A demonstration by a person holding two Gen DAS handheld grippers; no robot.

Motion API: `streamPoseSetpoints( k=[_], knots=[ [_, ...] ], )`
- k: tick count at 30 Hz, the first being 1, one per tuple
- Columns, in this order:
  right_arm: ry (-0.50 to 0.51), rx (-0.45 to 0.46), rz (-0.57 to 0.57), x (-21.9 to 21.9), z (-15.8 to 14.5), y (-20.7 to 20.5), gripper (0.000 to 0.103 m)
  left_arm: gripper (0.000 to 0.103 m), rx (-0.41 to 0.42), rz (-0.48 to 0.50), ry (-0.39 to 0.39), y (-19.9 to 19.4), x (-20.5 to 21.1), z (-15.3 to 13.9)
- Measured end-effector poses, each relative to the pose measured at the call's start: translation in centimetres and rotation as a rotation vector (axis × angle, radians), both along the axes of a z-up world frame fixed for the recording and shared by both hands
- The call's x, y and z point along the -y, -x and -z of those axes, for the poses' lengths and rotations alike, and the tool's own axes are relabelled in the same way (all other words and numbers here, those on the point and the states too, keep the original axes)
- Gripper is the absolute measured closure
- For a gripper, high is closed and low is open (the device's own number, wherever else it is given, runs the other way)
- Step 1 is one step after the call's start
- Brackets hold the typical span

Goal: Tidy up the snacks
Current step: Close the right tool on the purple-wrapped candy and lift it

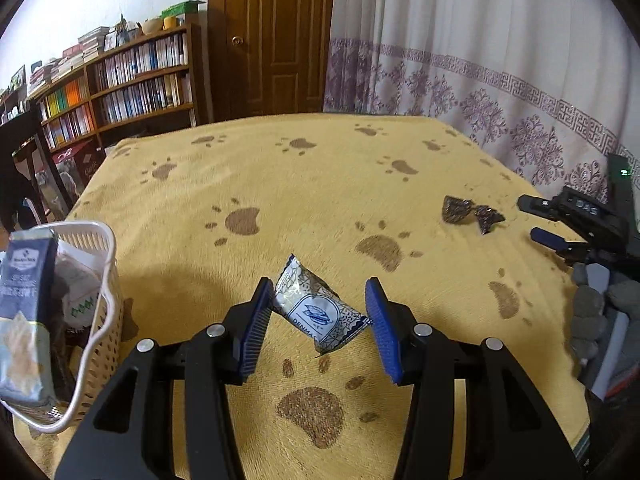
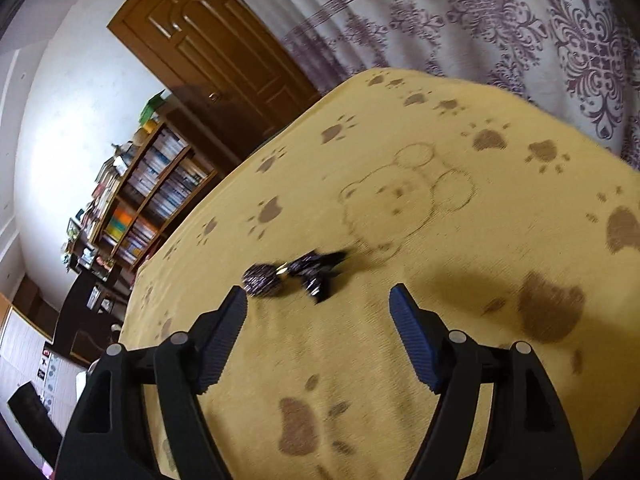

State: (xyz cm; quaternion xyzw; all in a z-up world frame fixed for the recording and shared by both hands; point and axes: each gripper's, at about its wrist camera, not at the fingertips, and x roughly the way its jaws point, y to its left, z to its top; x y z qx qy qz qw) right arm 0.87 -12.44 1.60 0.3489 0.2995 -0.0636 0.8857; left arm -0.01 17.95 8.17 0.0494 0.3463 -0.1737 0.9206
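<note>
A white and blue snack packet (image 1: pixel 320 312) lies tilted on the yellow paw-print cloth (image 1: pixel 320 184). My left gripper (image 1: pixel 319 282) is open around it, the left pad close against the packet and the right pad near its corner. A dark purple wrapped candy (image 1: pixel 472 213) lies further right. In the right wrist view that candy (image 2: pixel 292 274) sits just beyond my right gripper (image 2: pixel 318 289), which is open with nothing between its fingers. The left wrist view shows the right gripper (image 1: pixel 527 218) to the candy's right.
A white plastic basket (image 1: pixel 102 292) stands at the table's left edge, holding a tall blue snack pack (image 1: pixel 26 292) and other packets. Behind the table are a bookshelf (image 1: pixel 120 80), a wooden door (image 1: pixel 276 36) and a patterned curtain (image 1: pixel 480 60). A gloved hand (image 1: pixel 592 312) is at the right.
</note>
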Motion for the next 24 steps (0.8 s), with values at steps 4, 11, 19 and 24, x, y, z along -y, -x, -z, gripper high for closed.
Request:
streamPoseSetpoints(
  k=[4,11,19,24],
  knots=[
    [-0.016,-0.02,-0.034,0.5,0.1,-1.4,0.028,0.054,0.021,0.001,0.006,0.5,-0.2,-0.9],
    [0.041,-0.031,-0.102,-0.5,-1.2,-4.8,0.028,0.054,0.035,-0.016,0.017,0.8,-0.9,-1.7],
    [0.162,-0.025,-0.203,-2.7,-2.9,-9.8,0.028,0.054,0.042,-0.017,0.017,0.9,-1.1,-2.0],
    [0.185,-0.105,-0.295,-3.7,-1.1,-11.8,0.028,0.054,0.047,-0.027,0.022,0.8,-1.5,-2.4]
  ],
)
